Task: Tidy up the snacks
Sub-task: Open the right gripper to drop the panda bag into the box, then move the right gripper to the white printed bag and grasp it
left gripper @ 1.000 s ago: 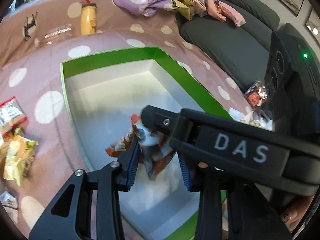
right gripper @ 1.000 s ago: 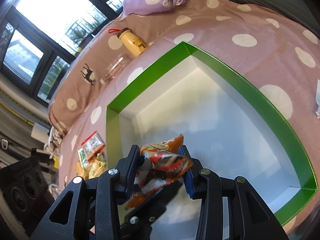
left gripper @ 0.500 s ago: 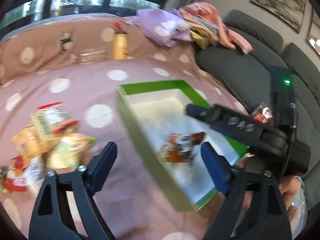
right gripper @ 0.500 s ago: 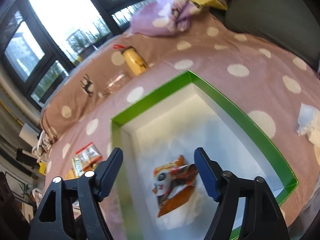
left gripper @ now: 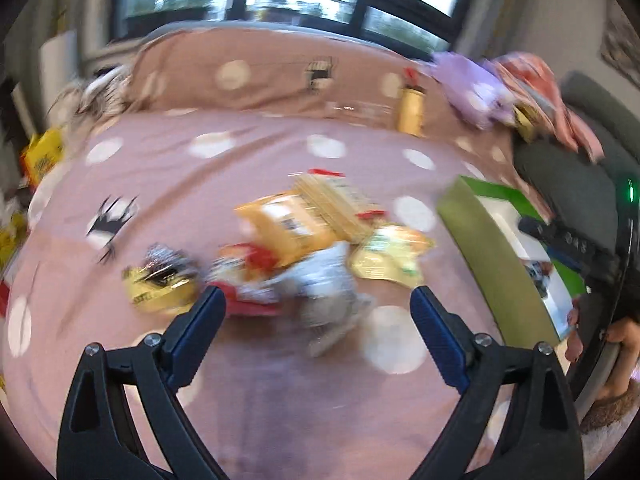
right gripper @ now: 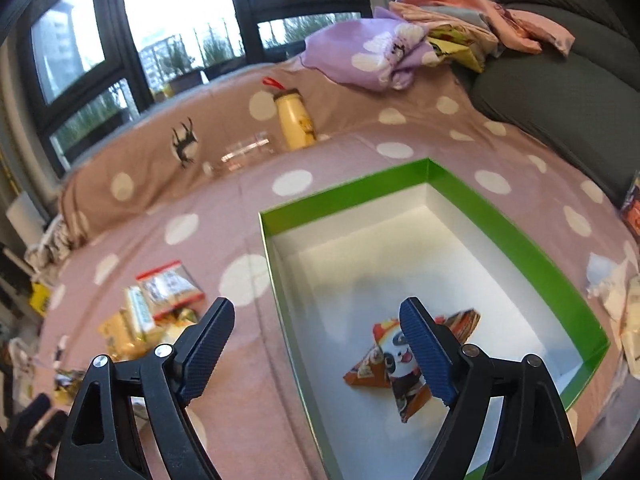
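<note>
Both grippers, left gripper (left gripper: pixel 316 304) and right gripper (right gripper: pixel 316 320), wide apart, empty.

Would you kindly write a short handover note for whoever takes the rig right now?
Left gripper: fingers just opened wide, nothing between them, aimed at the snack pile on the dotted cloth.
Right gripper: fingers also just opened, empty, over the near-left edge of the green box.
Done: one panda packet lies inside the box.
Left: the pile of packets, beside the box on its left, still has to go in. The left view is blurred, so I cannot count them.
</note>
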`<act>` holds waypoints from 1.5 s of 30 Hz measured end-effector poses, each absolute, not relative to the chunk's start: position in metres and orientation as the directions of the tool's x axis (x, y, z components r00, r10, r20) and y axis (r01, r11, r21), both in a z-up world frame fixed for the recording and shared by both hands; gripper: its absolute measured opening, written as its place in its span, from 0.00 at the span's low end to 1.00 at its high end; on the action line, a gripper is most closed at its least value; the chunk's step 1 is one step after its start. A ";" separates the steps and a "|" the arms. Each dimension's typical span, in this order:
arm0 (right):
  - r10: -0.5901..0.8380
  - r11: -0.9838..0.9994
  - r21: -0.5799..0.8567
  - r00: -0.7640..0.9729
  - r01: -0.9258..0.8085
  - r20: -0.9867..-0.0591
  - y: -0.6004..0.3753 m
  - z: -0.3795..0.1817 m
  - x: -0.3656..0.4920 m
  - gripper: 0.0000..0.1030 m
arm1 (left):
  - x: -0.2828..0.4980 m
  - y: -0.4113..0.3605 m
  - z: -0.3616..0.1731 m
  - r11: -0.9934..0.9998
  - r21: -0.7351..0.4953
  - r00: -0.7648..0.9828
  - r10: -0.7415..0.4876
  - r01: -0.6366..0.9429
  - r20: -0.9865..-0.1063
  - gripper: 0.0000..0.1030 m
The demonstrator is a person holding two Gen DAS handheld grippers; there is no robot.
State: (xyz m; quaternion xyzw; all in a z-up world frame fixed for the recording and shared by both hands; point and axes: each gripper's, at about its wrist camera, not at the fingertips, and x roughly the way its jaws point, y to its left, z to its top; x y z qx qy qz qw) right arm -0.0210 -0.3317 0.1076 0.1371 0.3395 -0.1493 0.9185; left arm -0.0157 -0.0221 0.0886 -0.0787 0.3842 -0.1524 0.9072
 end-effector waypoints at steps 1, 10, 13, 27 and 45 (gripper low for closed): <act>-0.201 0.916 0.134 0.721 0.379 -0.663 -0.330 0.106 -0.022 0.82 | -0.016 -0.013 0.086 0.940 -0.276 0.663 -0.338 0.201 -0.668 0.91; -0.369 0.886 -0.020 0.679 0.463 -0.635 -0.318 0.099 -0.024 0.82 | -0.003 0.031 0.063 0.953 -0.300 0.679 -0.244 0.036 -0.693 0.91; -0.433 0.862 -0.061 0.668 0.503 -0.605 -0.316 0.102 -0.029 0.82 | -0.007 0.034 0.062 0.952 -0.305 0.680 -0.243 0.030 -0.692 0.91; -0.322 0.935 -0.089 0.715 0.344 -0.620 -0.293 0.090 -0.016 0.82 | -0.008 0.036 0.048 0.946 -0.325 0.635 -0.259 0.014 -0.728 0.91; -0.319 0.942 -0.148 0.666 0.302 -0.674 -0.286 0.075 -0.024 0.82 | -0.009 0.026 0.042 0.951 -0.306 0.605 -0.266 0.038 -0.750 0.91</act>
